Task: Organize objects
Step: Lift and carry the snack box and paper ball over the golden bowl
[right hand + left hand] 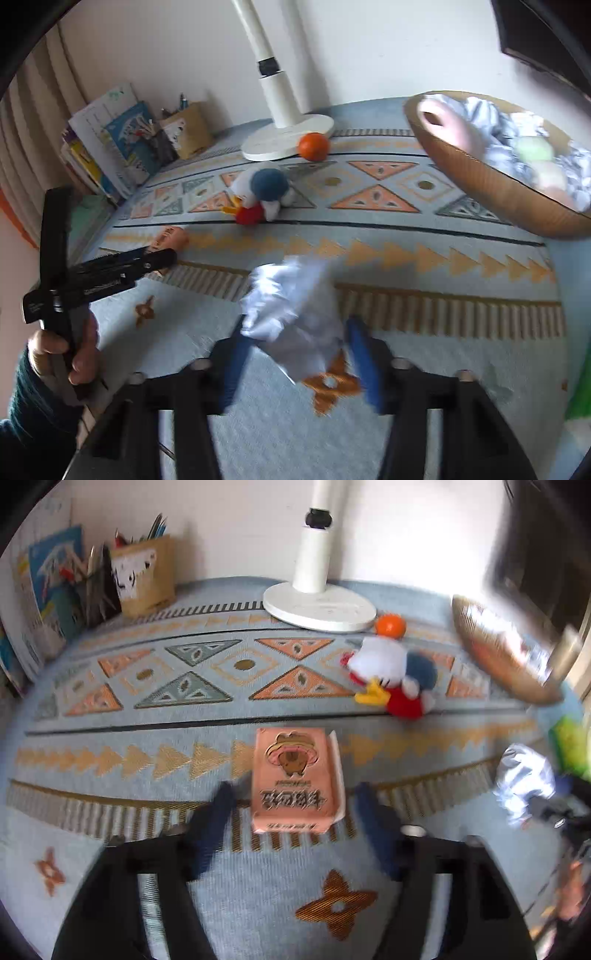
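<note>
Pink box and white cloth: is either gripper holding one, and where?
Neither is clearly held. The pink box sits between the left gripper's open fingers, untouched. The white cloth lies between the right gripper's fingers; contact cannot be told.

A lived-in room of a home, likely a child's or family corner; a woven cloth (147, 709) in pale blue with orange triangles and diamonds covers the counter; picture books (110, 144) lean against the wall beside a cardboard pen holder (144, 576) full of pens; a white lamp base (317, 605) stands at the back; a plush duck (262, 195) and an orange ball (313, 146) lie near a wooden bowl (480, 184) of soft items; curtains (40, 92) hang at one side.
</note>
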A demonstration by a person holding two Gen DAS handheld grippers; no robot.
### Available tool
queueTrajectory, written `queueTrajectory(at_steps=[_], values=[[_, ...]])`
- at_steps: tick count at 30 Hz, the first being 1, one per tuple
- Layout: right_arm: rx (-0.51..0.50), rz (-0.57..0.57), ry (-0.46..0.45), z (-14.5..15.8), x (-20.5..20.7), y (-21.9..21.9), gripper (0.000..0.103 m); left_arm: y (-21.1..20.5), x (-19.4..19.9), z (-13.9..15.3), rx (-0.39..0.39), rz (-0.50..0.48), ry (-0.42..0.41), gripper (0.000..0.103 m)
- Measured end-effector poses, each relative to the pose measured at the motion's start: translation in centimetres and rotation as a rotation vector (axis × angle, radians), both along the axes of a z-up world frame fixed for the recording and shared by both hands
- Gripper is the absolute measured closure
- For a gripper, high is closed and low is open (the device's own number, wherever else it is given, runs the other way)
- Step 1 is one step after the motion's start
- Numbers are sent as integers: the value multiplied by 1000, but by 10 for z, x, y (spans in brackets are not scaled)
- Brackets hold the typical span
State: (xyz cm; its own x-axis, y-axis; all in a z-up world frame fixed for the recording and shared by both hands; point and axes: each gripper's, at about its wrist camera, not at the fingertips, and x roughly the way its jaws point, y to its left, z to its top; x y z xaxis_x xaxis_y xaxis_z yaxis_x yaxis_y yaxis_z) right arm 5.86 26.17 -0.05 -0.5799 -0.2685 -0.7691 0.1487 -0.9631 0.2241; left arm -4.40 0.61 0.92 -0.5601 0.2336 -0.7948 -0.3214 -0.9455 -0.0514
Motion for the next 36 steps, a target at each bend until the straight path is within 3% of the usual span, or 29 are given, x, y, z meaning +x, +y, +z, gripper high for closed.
queueTrajectory(at_steps=[2, 5, 7, 8, 9, 12, 16, 17, 19, 22, 25, 29, 33, 36], values=[[61, -35, 17, 0, 7, 4, 31, 2, 2, -3, -9, 3, 0, 30], [37, -33, -3, -2, 9, 9, 29, 2, 0, 2, 9, 6, 17, 31], [21, -24, -11, -2, 8, 9, 29, 3, 0, 3, 28, 5, 23, 41], [25, -17, -7, -2, 8, 6, 29, 3, -1, 2, 35, 1, 10, 58], [33, -11, -4, -1, 7, 3, 27, 4, -2, 0, 32, 2, 8, 65], [40, 17, -13, -3, 5, -8, 19, 4, 1, 2, 52, -3, 25, 65], [-28, -2, -7, -4, -4, -17, 19, 11, 8, 4, 18, -17, 59, 65], [-8, -11, -5, -3, -6, -19, 20, 10, 9, 5, 24, -23, 67, 65], [73, -14, 13, -1, -5, -28, 43, 9, 10, 7, 30, -16, 75, 65], [182, -12, 53, 2, 7, -36, 52, 12, 14, 10, 11, 6, 99, 65], [207, -12, 96, 10, 18, -34, 54, 28, 22, 26, 86, -37, 101, 65], [212, -50, 194, 53, 30, -16, 54, 67, 23, 67, 117, -112, 172, 65], [238, -169, 325, 117, 38, 29, 52, 117, 16, 116, 176, -201, 255, 65], [196, -295, 390, 159, 34, 77, 52, 164, 5, 142, 196, -256, 313, 65]])
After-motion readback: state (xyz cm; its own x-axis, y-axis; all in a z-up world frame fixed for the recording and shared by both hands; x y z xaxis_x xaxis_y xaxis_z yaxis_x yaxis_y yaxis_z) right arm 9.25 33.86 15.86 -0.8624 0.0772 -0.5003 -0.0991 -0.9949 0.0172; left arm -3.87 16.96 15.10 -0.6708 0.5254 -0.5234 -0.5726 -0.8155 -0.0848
